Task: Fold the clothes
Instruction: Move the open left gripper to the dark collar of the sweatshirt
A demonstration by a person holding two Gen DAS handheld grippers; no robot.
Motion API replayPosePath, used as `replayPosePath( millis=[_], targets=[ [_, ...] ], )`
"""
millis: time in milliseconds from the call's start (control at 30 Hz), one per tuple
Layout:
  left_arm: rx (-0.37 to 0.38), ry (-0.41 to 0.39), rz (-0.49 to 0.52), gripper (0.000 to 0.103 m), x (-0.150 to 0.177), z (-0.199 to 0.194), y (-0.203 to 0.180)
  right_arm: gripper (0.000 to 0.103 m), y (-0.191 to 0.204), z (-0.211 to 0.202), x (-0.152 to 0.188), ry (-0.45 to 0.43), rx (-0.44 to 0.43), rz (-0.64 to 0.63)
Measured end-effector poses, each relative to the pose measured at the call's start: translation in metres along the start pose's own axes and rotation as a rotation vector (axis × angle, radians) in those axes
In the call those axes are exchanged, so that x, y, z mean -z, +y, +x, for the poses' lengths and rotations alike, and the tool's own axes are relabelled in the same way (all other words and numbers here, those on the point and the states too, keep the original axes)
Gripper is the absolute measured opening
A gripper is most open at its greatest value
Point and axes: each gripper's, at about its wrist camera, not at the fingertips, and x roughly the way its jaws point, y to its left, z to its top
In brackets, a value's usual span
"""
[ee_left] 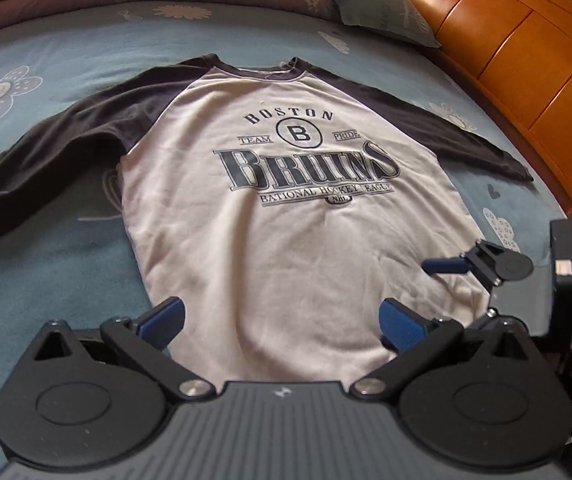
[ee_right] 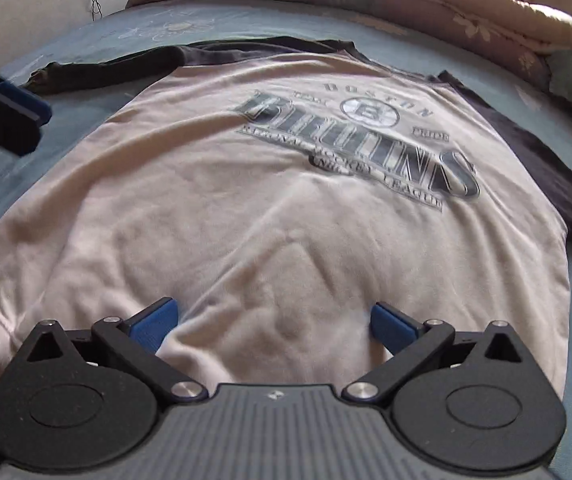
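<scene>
Sweatshirt (ee_left: 286, 208) flat, long axis running away from both tools, hem nearest; left gripper (ee_left: 281, 320) and right gripper (ee_right: 271, 322) spread wide, empty, over hem.

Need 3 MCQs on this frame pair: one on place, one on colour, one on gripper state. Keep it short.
1. Where does the Bruins sweatshirt lie?
A. flat on the blue floral bedsheet
B. hung on the wooden headboard
C. folded on the pillow

2. What colour are its sleeves?
A. white
B. dark, near black
C. red

3. How stands the left gripper?
A. shut on the hem
B. shut on a sleeve
C. open, over the hem

Key:
1 A: the body is spread front up on the sheet, both sleeves out to the sides.
2 B: the sleeves are dark against the pale body.
3 C: the blue pads stand wide apart with pale cloth showing between them; the right gripper is open too.
</scene>
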Motion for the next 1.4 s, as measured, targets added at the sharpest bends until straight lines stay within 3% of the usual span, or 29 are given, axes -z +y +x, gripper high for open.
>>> replayPosePath(
  millis=[133,300,433,533,733,900,1033,1200,1400],
  targets=[
    [0.018,-0.002,0.002,0.102,-0.023,0.035,0.002,0.103,-0.009,-0.020,0.023,0.025,-0.021,-0.044],
    [0.011,0.035,-0.089,0.102,-0.031,0.082,0.026,0.103,-0.013,-0.029,0.035,0.046,-0.016,-0.056],
    [0.060,-0.011,-0.111,0.102,-0.012,0.067,0.044,0.103,-0.013,-0.030,0.037,0.048,-0.017,-0.055],
    [0.012,0.008,-0.099,0.102,-0.003,0.054,0.053,0.103,-0.014,-0.030,0.038,0.042,-0.018,-0.056],
    [0.056,-0.035,-0.061,0.102,-0.017,0.032,0.038,0.103,-0.014,-0.030,0.038,0.034,-0.014,-0.051],
    [0.092,-0.017,-0.023,0.102,-0.031,0.053,0.019,0.103,-0.011,-0.030,0.039,0.023,0.004,-0.034],
    [0.112,0.017,-0.092,0.102,-0.018,0.079,0.029,0.103,-0.013,-0.031,0.037,0.037,0.006,-0.019],
    [0.211,-0.072,-0.123,0.102,0.005,0.065,0.047,0.103,-0.018,-0.035,0.032,0.072,-0.008,-0.010],
    [0.230,-0.024,-0.165,0.101,-0.017,0.062,0.053,0.103,-0.041,-0.051,0.007,-0.017,-0.045,0.102]
  ],
)
